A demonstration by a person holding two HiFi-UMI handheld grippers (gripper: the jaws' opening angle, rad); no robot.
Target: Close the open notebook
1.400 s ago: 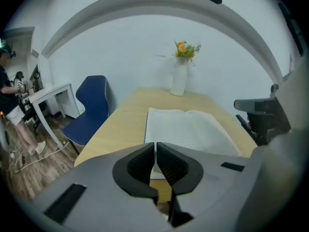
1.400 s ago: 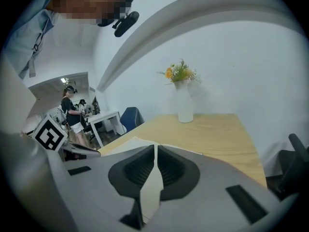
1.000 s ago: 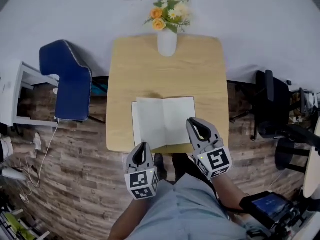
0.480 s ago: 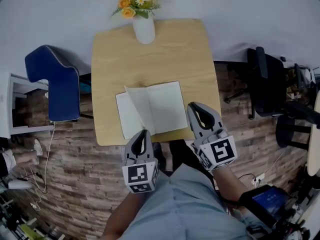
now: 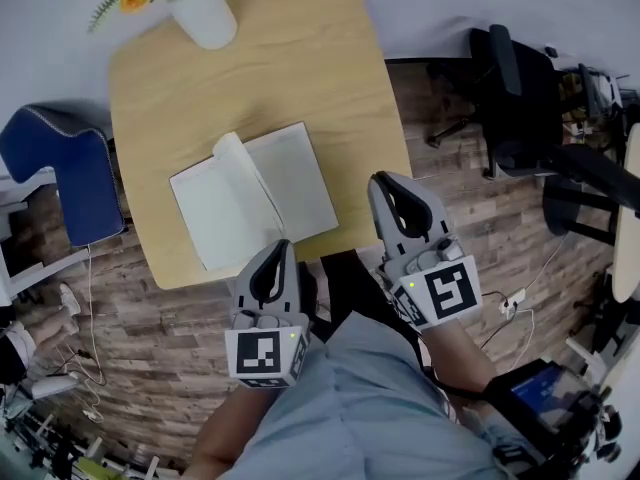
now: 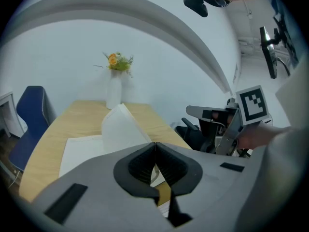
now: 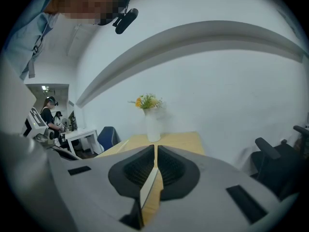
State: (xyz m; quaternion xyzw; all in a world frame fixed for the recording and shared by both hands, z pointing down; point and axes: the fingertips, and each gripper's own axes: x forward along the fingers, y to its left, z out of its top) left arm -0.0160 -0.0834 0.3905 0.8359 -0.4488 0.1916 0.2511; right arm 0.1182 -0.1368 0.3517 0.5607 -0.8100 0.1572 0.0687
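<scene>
White-paged open notebook (image 5: 293, 183) lies on the light wooden bench (image 5: 300, 58) near its front edge, ahead of both tools. Its spine runs away from the person, slanting up-left in the head view, with one leaf (image 5: 237, 158) standing up along it. The left hand-held gripper (image 5: 279, 251), clenched on nothing, is the nearer one, just at the spine's near end. The right hand-held gripper (image 5: 386, 181), likewise clenched and empty, hangs beside the bench's right edge. The pages look blank; no writing is readable, only patterns on the square-marker cubes (image 5: 264, 356).

matt white paper notebook (image 5: 255, 193) on a smooth pale wood table (image 5: 300, 58), over a brown wood-plank floor (image 5: 150, 368).
</scene>
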